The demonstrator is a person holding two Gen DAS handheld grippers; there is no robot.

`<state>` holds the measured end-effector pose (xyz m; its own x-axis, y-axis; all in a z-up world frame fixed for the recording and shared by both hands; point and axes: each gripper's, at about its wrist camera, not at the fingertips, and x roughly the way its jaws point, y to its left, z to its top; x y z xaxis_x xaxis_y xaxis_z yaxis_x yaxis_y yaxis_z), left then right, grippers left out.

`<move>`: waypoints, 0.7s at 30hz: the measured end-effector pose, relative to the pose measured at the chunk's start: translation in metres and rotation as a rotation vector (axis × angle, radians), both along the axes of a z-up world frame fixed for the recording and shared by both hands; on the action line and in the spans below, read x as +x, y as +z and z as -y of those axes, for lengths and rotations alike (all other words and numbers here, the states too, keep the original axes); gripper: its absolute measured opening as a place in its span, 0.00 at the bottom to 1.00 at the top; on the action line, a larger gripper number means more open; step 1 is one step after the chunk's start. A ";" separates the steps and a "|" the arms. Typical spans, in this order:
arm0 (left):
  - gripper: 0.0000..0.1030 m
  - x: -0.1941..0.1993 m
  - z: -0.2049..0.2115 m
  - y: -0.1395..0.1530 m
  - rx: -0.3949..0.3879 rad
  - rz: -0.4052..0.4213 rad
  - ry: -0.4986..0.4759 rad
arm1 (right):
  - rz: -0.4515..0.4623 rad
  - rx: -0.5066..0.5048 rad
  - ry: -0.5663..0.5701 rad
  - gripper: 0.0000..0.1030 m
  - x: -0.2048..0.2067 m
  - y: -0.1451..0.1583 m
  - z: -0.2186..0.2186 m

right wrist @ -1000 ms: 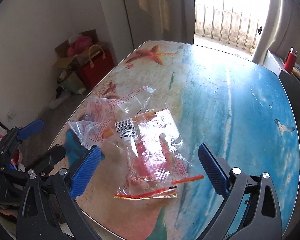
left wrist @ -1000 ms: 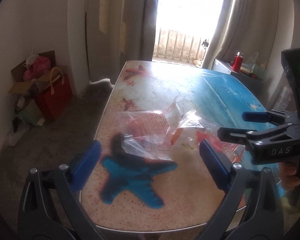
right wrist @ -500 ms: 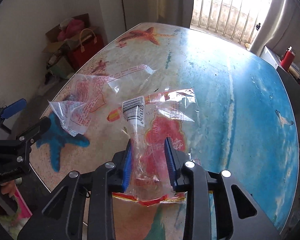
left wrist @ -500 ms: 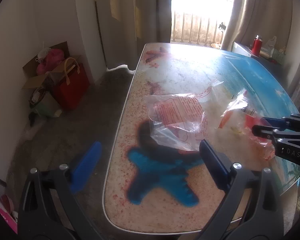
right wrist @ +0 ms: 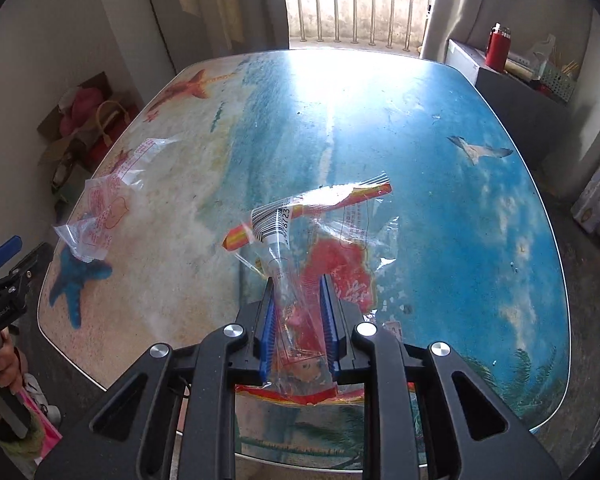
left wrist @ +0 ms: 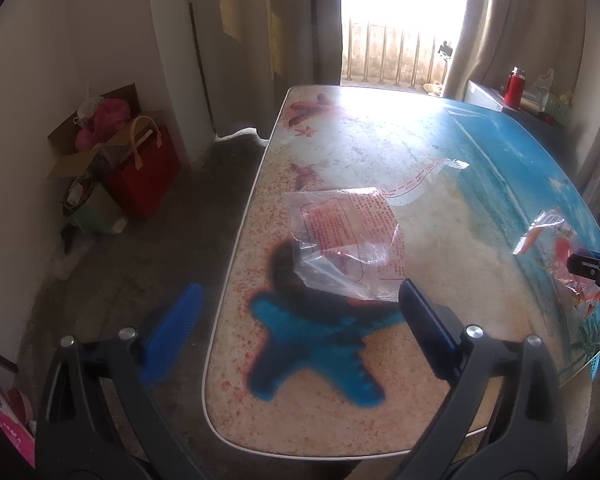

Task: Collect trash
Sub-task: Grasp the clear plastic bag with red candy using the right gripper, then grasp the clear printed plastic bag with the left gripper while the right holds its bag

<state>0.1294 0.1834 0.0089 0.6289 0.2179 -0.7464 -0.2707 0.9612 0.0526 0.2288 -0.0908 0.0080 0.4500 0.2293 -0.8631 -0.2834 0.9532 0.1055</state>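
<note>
The right gripper (right wrist: pixel 298 320), open a second ago, now pinches the red wrapper (right wrist: pixel 324 256), seemingly lifted; the left gripper (left wrist: pixel 296 320) gapes toward the clear bag (left wrist: pixel 348 240) at twelve o'clock.

Two plastic wrappers were counted in all. One clear wrapper with red print (left wrist: pixel 348 240) was seen lying on the table (left wrist: pixel 440 152), near its left edge. One red-and-orange wrapper with a barcode (right wrist: pixel 320 248) was seen clamped between the blue pads of the right gripper (right wrist: pixel 298 292), above the table's near edge. Two grippers were counted: that one, and the left gripper (left wrist: pixel 300 320), whose pads were seen spread wide apart. One red tote bag (left wrist: pixel 144 168), one cardboard box (left wrist: pixel 80 152) and one red bottle (left wrist: pixel 514 86) were counted off the table.
</note>
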 end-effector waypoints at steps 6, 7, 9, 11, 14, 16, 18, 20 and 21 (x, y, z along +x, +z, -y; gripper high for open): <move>0.92 -0.001 0.010 0.006 0.024 -0.004 -0.014 | 0.004 0.048 -0.041 0.28 0.000 0.004 0.014; 0.92 -0.002 0.011 0.007 0.028 -0.006 -0.016 | 0.005 0.054 -0.045 0.30 0.000 0.004 0.016; 0.92 -0.002 0.014 0.009 0.033 -0.008 -0.019 | 0.010 0.064 -0.053 0.35 -0.001 0.006 0.020; 0.92 -0.004 0.017 0.010 0.035 -0.008 -0.022 | 0.018 0.076 -0.057 0.38 -0.004 0.010 0.024; 0.92 -0.004 0.021 0.013 0.016 -0.005 -0.035 | 0.033 0.098 -0.072 0.43 -0.008 0.015 0.031; 0.92 -0.004 0.021 0.014 -0.033 0.010 -0.061 | 0.042 0.119 -0.082 0.46 -0.011 0.019 0.039; 0.92 -0.005 0.019 0.015 -0.104 0.030 -0.084 | 0.051 0.139 -0.094 0.50 -0.015 0.022 0.046; 0.92 -0.006 0.019 0.016 -0.162 0.059 -0.100 | 0.057 0.152 -0.110 0.52 -0.018 0.025 0.054; 0.92 -0.006 0.018 0.017 -0.178 0.076 -0.104 | 0.059 0.158 -0.119 0.52 -0.020 0.027 0.058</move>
